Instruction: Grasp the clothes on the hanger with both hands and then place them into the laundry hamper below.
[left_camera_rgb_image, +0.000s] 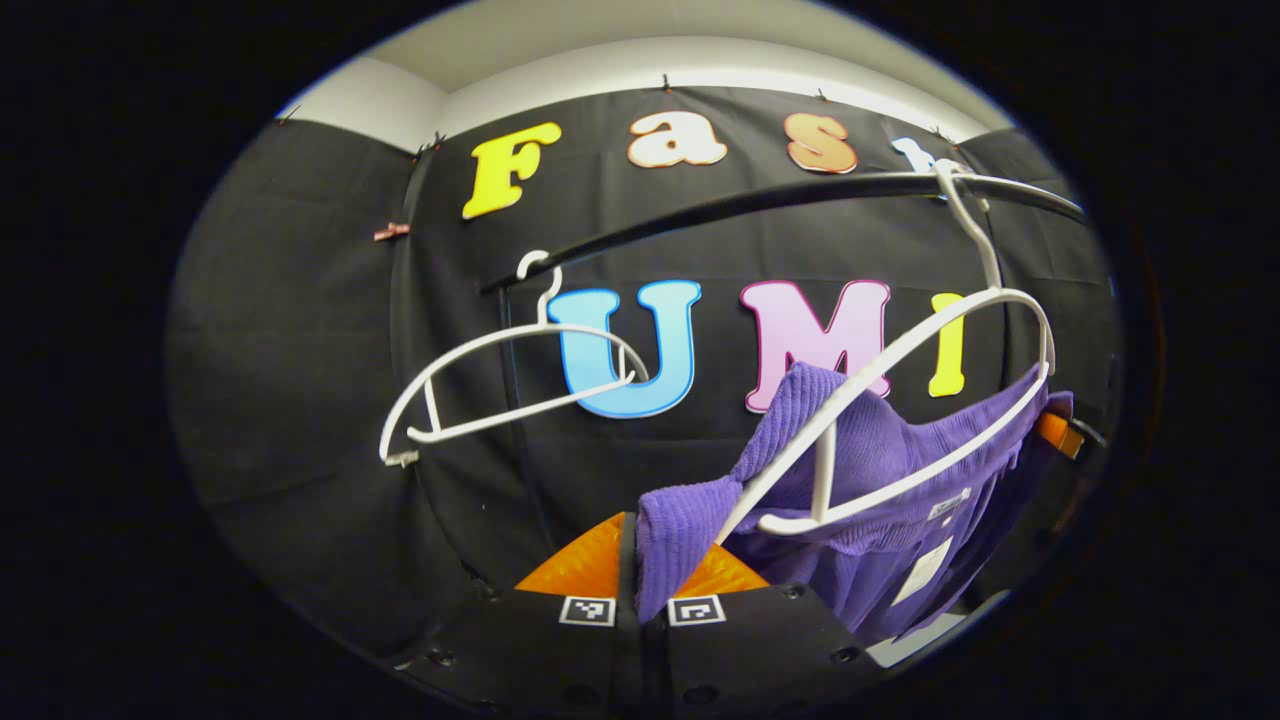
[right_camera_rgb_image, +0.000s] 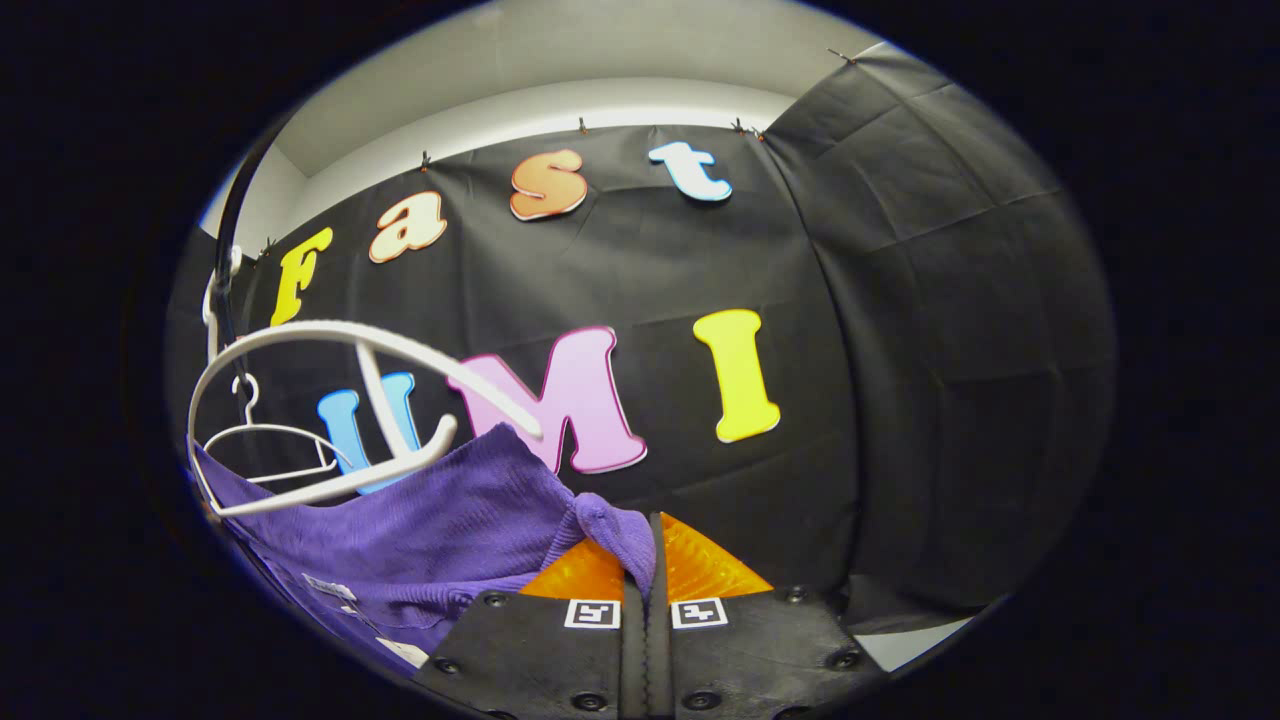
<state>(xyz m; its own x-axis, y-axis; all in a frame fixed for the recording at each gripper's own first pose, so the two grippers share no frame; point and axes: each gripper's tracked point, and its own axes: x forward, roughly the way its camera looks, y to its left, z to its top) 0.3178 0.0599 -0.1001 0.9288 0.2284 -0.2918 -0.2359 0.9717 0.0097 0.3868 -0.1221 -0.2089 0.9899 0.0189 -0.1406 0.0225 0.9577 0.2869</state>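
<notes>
A purple ribbed garment (left_camera_rgb_image: 880, 470) hangs partly on a white hanger (left_camera_rgb_image: 900, 370) that tilts on the black rail (left_camera_rgb_image: 760, 200). One shoulder of the cloth has come off the hanger. My left gripper (left_camera_rgb_image: 640, 580) is shut on that loose purple fold (left_camera_rgb_image: 675, 530) at the bottom of the left gripper view. In the right gripper view the same garment (right_camera_rgb_image: 420, 520) droops below the white hanger (right_camera_rgb_image: 330, 400), and my right gripper (right_camera_rgb_image: 645, 570) is shut on its other purple corner (right_camera_rgb_image: 610, 525). The laundry hamper is hidden below.
A second, bare white hanger (left_camera_rgb_image: 500, 390) hangs on the rail to the left of the garment, small and distant as a bare hanger (right_camera_rgb_image: 265, 450) in the right gripper view. White labels (left_camera_rgb_image: 925, 565) show on the garment's inside. Black cloth walls surround the space.
</notes>
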